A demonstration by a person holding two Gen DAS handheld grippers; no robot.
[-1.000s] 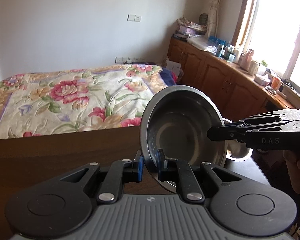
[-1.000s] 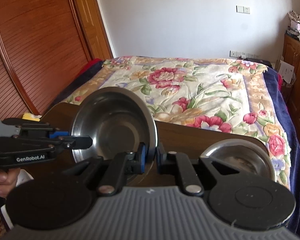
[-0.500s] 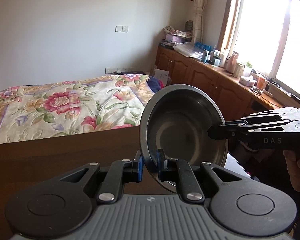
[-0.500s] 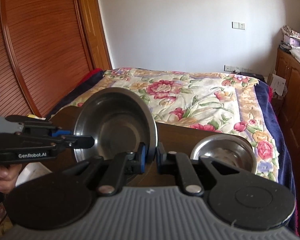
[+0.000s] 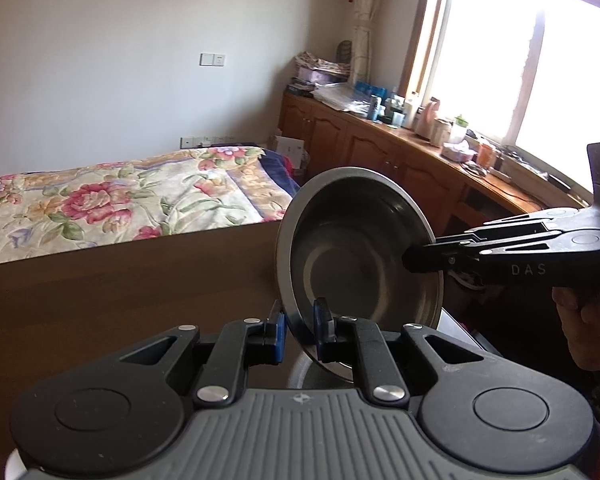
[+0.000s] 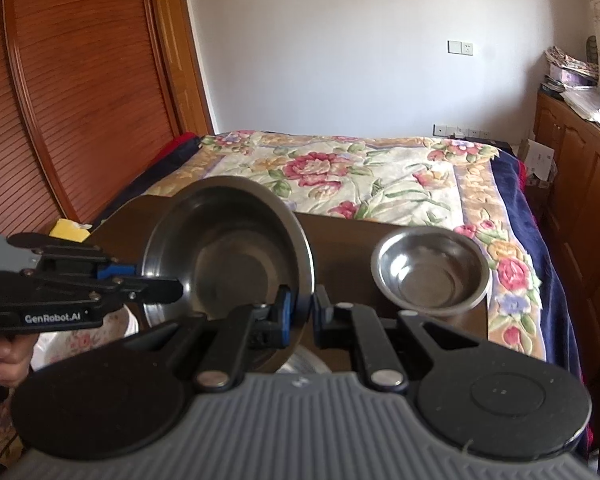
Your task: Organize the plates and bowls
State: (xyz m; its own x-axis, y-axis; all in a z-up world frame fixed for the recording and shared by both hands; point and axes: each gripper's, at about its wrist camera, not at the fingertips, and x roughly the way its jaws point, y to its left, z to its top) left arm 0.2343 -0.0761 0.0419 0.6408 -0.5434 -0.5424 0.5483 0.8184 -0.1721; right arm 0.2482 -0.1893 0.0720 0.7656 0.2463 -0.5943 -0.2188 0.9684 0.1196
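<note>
Large bowl: stainless steel bowl (image 5: 360,256) held up in the air above the tabletop (image 5: 120,300), tilted steeply so its open side faces the cameras; its hollow is bare metal.
Left tongs: the left tongs (image 5: 300,330) are clamped on the large bowl's rim at its lower edge, one blue-padded finger (image 5: 278,334) behind the wall and the other inside; in the right wrist view the same tool comes in from the left side and bites the bowl's left rim (image 6: 148,280).
Right tongs: the right tongs (image 6: 300,312) are likewise clamped on the large bowl, straddling its rim at the lower right; in the left wrist view they reach in from the right and grip the bowl's right edge (image 5: 414,260).
Hands: a hand (image 5: 584,320) wraps the right tool's handle; fingers (image 6: 8,360) hold the left one.
Small bowl: a smaller steel bowl (image 6: 430,274) sits upright on the dark wooden tabletop, to the right of the large bowl and apart from it, near the tabletop's far right corner.
Below the large bowl: a pale round rim (image 6: 304,364) shows just under it; what it is cannot be told.
Surroundings: a bed with a floral quilt (image 6: 360,176) lies beyond the tabletop; wooden cabinets (image 5: 380,148) with clutter run under a bright window.
</note>
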